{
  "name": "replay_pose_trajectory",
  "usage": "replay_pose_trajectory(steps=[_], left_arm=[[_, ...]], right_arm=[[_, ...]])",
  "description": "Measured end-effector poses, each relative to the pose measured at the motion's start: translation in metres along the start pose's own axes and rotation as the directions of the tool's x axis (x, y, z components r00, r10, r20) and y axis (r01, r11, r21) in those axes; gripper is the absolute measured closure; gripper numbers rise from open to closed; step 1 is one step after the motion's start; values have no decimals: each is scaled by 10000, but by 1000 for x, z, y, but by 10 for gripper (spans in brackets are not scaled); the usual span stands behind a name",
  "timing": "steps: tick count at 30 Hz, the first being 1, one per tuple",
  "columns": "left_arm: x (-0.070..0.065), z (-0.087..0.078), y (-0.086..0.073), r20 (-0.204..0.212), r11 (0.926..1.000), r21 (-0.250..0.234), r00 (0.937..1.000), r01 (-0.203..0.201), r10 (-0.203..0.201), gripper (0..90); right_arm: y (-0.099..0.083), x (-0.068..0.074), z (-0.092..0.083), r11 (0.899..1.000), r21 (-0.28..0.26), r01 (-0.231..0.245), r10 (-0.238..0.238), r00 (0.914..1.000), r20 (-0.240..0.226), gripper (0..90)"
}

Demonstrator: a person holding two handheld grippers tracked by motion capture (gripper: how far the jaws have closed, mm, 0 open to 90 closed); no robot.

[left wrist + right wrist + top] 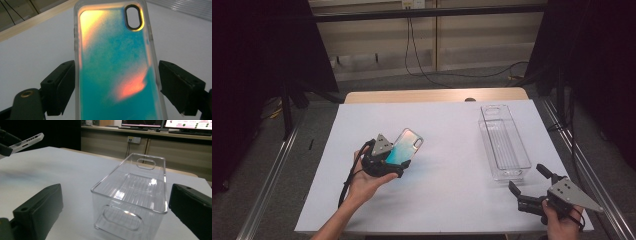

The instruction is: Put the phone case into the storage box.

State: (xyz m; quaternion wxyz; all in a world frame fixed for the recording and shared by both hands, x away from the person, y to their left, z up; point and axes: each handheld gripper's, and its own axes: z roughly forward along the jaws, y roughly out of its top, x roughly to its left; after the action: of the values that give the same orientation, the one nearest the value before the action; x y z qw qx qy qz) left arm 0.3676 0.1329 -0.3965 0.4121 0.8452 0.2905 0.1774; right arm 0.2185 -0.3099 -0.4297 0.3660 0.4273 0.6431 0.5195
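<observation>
A phone case point(404, 146) with an iridescent teal and orange back is held up off the white table. My left gripper point(394, 162) is shut on it, one jaw against each long side. In the left gripper view the phone case point(115, 65) stands between the two jaws with its camera cutout at the top. My right gripper point(526, 177) is open at the table's front right, just short of the near end of a clear plastic bin point(485, 135). The right gripper view looks into the empty bin point(112, 180) between its spread jaws, with the phone case point(26, 141) at the upper left.
The white sheet point(452, 200) covers the table, with a wooden edge point(437, 95) at the far side. Black stands and curtains flank the table. Cables lie on the floor beyond it.
</observation>
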Motion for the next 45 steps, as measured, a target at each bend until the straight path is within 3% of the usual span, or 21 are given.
replay_pose_trajectory(steps=[4, 14, 19, 22, 27, 32, 36, 45], left_arm=[[-5, 0, -6, 292, 10000, -4, 9995, 90, -90, 168], [-16, -5, -8, 35, 9998, 12, 9998, -198, 198, 168], [-19, -10, -12, 163, 9999, 45, 9998, -97, 96, 168], [-22, -11, -13, 192, 9999, 25, 9997, -135, 135, 168], [-27, -12, -11, 301, 9999, -51, 9994, -165, 167, 168], [-32, -9, -6, 393, 9991, 58, 9984, -409, 406, 168], [-34, -6, -4, 310, 9987, 32, 9982, -513, 512, 168], [-49, 1, 7, 362, 9945, 54, 9939, -1043, 1041, 168]], right_arm=[[2, 5, 3, 9996, 176, 206, -200, 9992, -341, 0], [11, 26, 13, 9992, 363, 192, -153, 9941, -1072, 0], [13, 41, 20, 9978, 663, 64, 20, 9921, -1258, 0], [14, 54, 27, 9965, 804, 223, -90, 9869, -1612, 0], [19, 66, 41, 9933, 1104, 343, -136, 9831, -1825, 0], [30, 77, 58, 9920, 1083, 650, -397, 9744, -2215, 2], [43, 78, 70, 9919, 869, 930, -721, 9731, -2186, 1], [51, 77, 83, 9914, 1141, 647, -360, 9708, -2370, 51]])
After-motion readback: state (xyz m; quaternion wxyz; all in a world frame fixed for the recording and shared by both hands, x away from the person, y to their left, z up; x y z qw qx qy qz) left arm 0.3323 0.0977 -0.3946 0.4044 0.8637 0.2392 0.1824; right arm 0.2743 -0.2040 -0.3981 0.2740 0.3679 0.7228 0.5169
